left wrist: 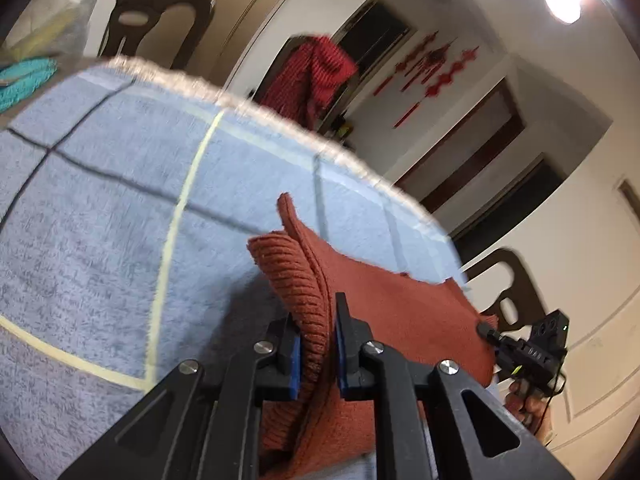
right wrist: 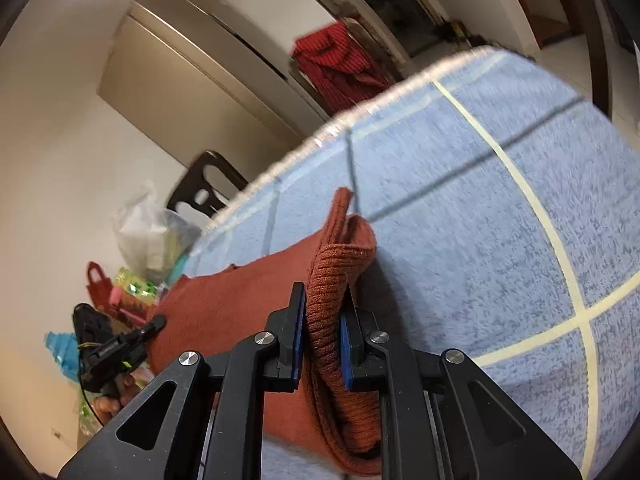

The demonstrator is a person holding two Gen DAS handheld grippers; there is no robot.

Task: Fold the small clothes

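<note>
Left tongs: left gripper is clamped on the ribbed edge of the rust-red knit garment, blue pads pressing the fabric from both sides.
Right tongs: right gripper is likewise closed on a ribbed band of the same garment.
Garment: stretched between the two tongs, its held edges raised off the blue checked cloth, the middle sagging onto it.
Other tongs seen: from the left view, the right one bites the garment's far corner; a hand holds it.
Surface: the cloth lies under and ahead of both tongs.
Beyond: a dark chair and a plastic bag stand past the cloth's edge.
</note>
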